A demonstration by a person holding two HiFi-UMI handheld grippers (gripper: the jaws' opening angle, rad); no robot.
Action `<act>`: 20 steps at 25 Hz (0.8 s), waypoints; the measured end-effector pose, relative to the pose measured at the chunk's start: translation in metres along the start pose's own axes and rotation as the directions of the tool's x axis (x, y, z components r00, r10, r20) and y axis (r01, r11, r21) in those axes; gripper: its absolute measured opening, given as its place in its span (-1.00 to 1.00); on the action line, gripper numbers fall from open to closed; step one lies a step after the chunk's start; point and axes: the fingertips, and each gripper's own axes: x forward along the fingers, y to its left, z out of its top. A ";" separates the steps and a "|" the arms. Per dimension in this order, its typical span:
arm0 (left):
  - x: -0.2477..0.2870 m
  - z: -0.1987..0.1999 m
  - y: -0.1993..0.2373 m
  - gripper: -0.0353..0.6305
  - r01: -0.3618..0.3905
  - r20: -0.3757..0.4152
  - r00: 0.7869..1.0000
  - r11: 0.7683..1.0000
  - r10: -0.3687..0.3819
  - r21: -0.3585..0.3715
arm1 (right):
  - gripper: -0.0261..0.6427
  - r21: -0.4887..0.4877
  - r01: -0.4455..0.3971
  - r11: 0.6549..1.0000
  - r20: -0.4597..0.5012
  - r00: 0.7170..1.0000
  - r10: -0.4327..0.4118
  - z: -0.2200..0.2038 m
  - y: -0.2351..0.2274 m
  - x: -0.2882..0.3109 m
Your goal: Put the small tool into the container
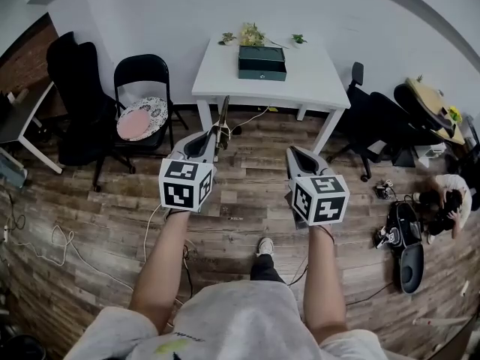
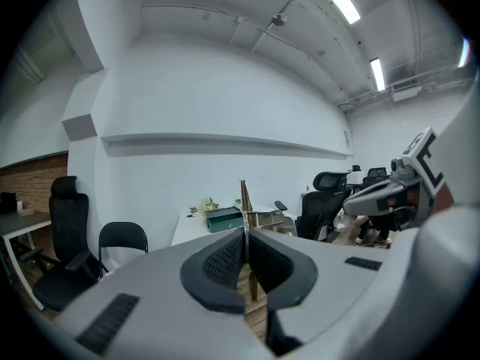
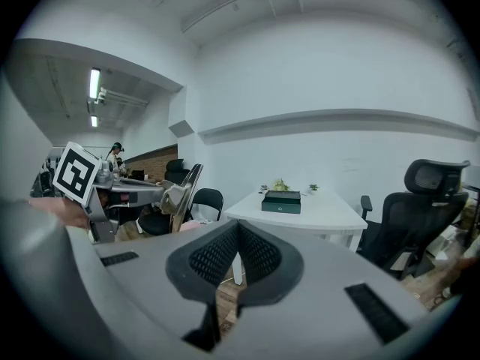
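Green container, just one, slim tool, one

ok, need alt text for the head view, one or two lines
Seen from above, a person holds two grippers over a wood floor; the left gripper is shut on a thin brass-coloured tool, the right gripper shut and empty. Ahead stands a white table bearing a dark green container.
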 end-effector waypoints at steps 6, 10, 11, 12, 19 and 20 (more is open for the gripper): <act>0.038 0.007 0.002 -0.90 -0.014 -0.008 1.000 1.000 0.014 -0.002 | -0.91 -0.008 -0.023 1.000 -0.009 1.000 0.022 0.008 -0.028 0.029; 0.068 0.013 0.003 -0.90 -0.026 -0.021 0.999 1.000 0.026 -0.003 | -0.91 -0.011 -0.039 0.999 -0.013 0.999 0.039 0.017 -0.050 0.052; 0.075 0.016 0.003 -0.90 -0.031 -0.022 0.999 1.000 0.030 -0.004 | -0.91 -0.013 -0.046 0.999 -0.013 0.999 0.046 0.020 -0.056 0.058; 0.082 0.018 0.004 -0.90 -0.035 -0.022 0.999 0.999 0.035 -0.006 | -0.91 -0.015 -0.053 0.998 -0.013 0.999 0.053 0.023 -0.061 0.064; 0.132 0.032 0.004 -0.90 -0.060 -0.028 0.998 0.998 0.059 -0.017 | -0.91 -0.032 -0.087 0.996 -0.024 0.996 0.086 0.038 -0.097 0.099; 0.139 0.033 0.003 -0.90 -0.062 -0.028 0.998 0.998 0.062 -0.018 | -0.91 -0.032 -0.091 0.995 -0.024 0.996 0.090 0.039 -0.103 0.103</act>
